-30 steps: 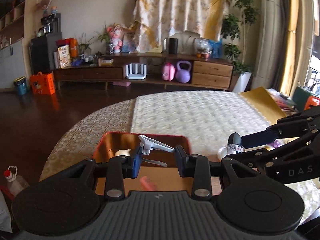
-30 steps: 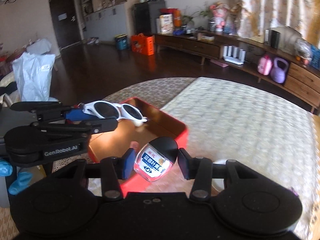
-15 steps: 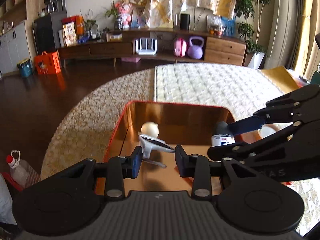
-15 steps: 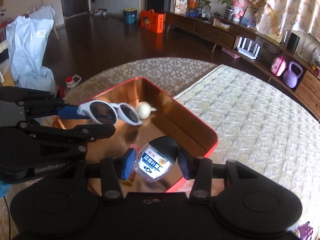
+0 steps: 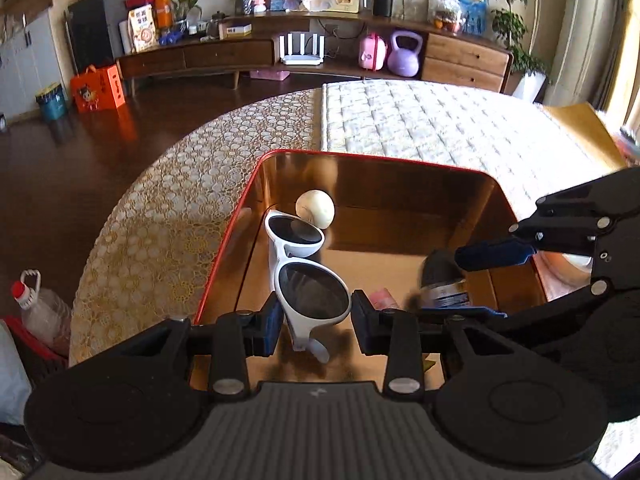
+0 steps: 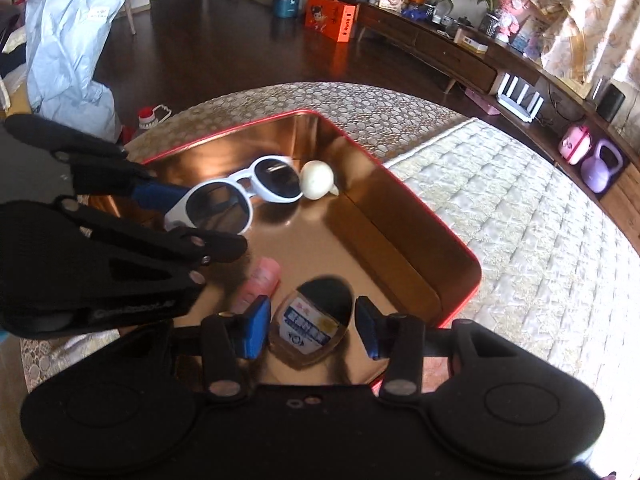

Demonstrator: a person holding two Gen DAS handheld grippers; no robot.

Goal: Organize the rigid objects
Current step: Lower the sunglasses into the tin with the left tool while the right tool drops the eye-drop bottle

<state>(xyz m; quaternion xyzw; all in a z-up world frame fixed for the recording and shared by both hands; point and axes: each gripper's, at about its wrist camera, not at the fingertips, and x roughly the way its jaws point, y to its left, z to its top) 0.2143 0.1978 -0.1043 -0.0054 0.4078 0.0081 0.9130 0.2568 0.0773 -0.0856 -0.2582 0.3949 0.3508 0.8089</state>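
Note:
A red-rimmed tin box with a shiny copper inside sits on the round table; it also shows in the right wrist view. My left gripper is open around white sunglasses, which lie low in the box; they also show in the right wrist view. My right gripper is open around a small black-capped bottle with a blue and white label, which looks blurred in the left wrist view. A white garlic-like bulb and a pink tube lie in the box.
The table has a gold lace cloth and a white quilted mat. A plastic bottle stands on the floor at the left. A long sideboard lines the far wall.
Both grippers dropped down into the box and opened. The sunglasses and the bottle, held tight before, now sit loose between the jaws, and the glasses have swung lens-up.

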